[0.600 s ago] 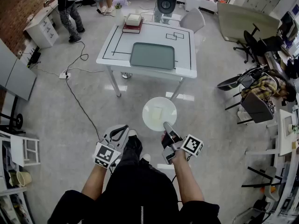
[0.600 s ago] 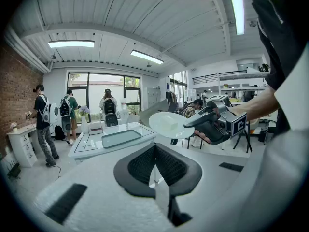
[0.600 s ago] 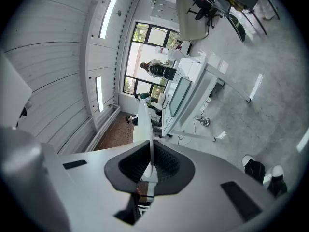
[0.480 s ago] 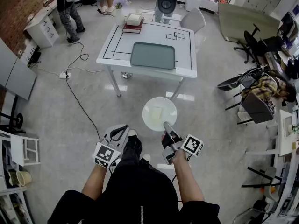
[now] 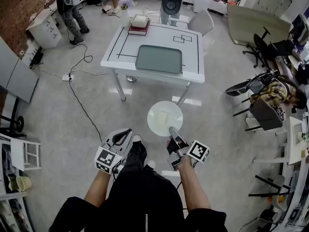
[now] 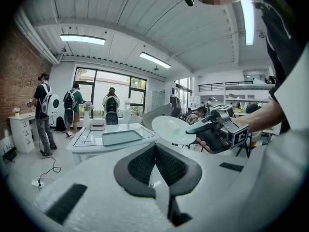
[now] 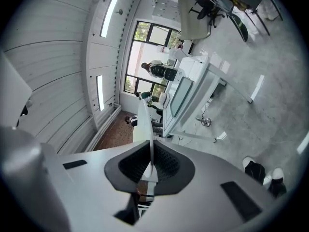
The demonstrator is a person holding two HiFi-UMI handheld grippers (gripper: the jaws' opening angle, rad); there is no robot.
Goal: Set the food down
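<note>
Right gripper (image 5: 170, 129) clamps the plate (image 5: 164, 118) rim, carrying food (image 5: 162, 117); left gripper (image 5: 124, 134) is closed, empty. Next, likely: reach the table (image 5: 123, 47) and lower it level.

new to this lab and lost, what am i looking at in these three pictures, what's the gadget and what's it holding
There is no robot here: a person holds a two-jaw gripper in each hand. The top-down picture comes from a camera on the person's head. The other two come from cameras riding on each gripper, looking along its jaws. The right gripper is shut on the rim of a white plate that carries a pale piece of food. The left gripper is shut and empty. Ahead stands a white table with a grey tray and books on it. The plate is in the air, short of the table.
</note>
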